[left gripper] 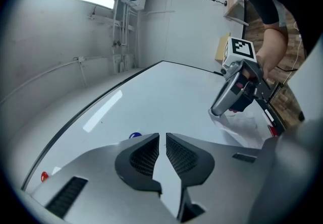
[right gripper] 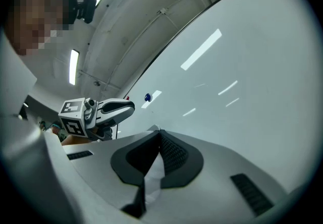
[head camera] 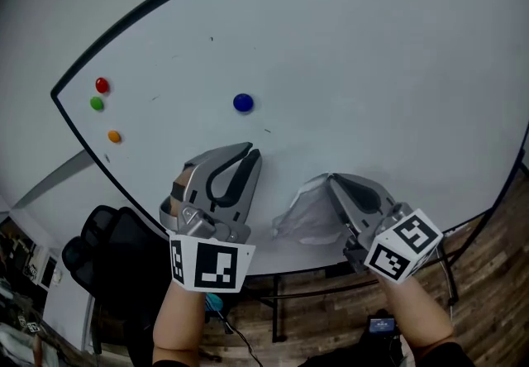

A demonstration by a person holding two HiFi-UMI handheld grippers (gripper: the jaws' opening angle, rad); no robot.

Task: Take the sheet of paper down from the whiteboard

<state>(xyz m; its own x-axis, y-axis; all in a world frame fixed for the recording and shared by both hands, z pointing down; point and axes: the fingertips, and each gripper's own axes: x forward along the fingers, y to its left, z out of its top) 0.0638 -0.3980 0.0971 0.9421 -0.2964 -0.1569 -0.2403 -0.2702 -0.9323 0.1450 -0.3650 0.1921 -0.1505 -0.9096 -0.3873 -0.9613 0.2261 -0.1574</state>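
The sheet of paper (head camera: 304,215) is crumpled and off the whiteboard (head camera: 372,68), hanging in front of its lower edge. My right gripper (head camera: 331,179) is shut on the sheet's upper right part. In the right gripper view the white paper (right gripper: 152,170) shows pinched between the jaws of that gripper (right gripper: 159,134). My left gripper (head camera: 248,149) hovers just left of the sheet, below a blue magnet (head camera: 242,102). Its jaws (left gripper: 162,137) stand a narrow gap apart with nothing between them. In the left gripper view the paper (left gripper: 242,127) hangs under the right gripper (left gripper: 217,112).
Red (head camera: 102,85), green (head camera: 97,104) and orange (head camera: 114,136) magnets sit at the board's left end. A black chair (head camera: 107,250) stands below the board's left corner. The board's stand legs (head camera: 277,307) rest on a wooden floor (head camera: 488,291).
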